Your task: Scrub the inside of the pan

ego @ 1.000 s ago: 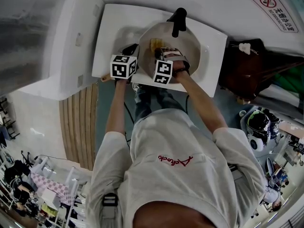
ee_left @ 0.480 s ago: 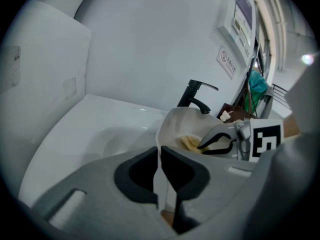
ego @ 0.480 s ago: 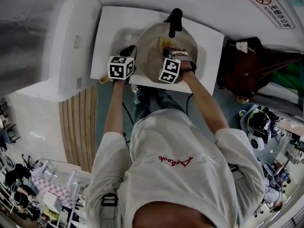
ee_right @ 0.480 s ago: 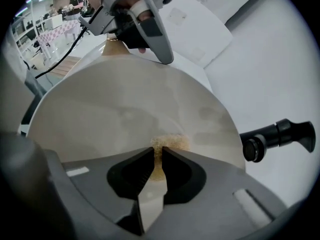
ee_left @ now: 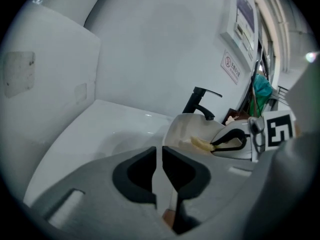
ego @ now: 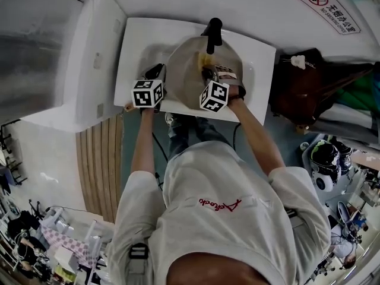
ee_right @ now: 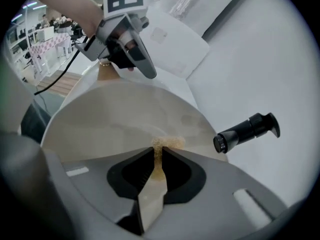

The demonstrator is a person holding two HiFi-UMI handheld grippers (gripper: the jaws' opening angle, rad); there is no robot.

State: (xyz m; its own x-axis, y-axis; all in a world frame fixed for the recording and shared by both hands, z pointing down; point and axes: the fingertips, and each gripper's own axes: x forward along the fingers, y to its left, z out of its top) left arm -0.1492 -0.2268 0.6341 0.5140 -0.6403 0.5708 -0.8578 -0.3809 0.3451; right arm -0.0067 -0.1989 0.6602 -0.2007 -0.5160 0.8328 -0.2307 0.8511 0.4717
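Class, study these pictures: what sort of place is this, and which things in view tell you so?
Probably a wash station in a workplace: a white sink with a black faucet against a plain wall, a pan in its basin, and a no-smoking sign on the wall.

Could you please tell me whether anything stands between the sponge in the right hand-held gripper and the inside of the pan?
Nothing visible does. The sponge, clamped in the right hand-held gripper, seems to touch the inner wall of the pan with its tip; the black faucet sits off to the side.
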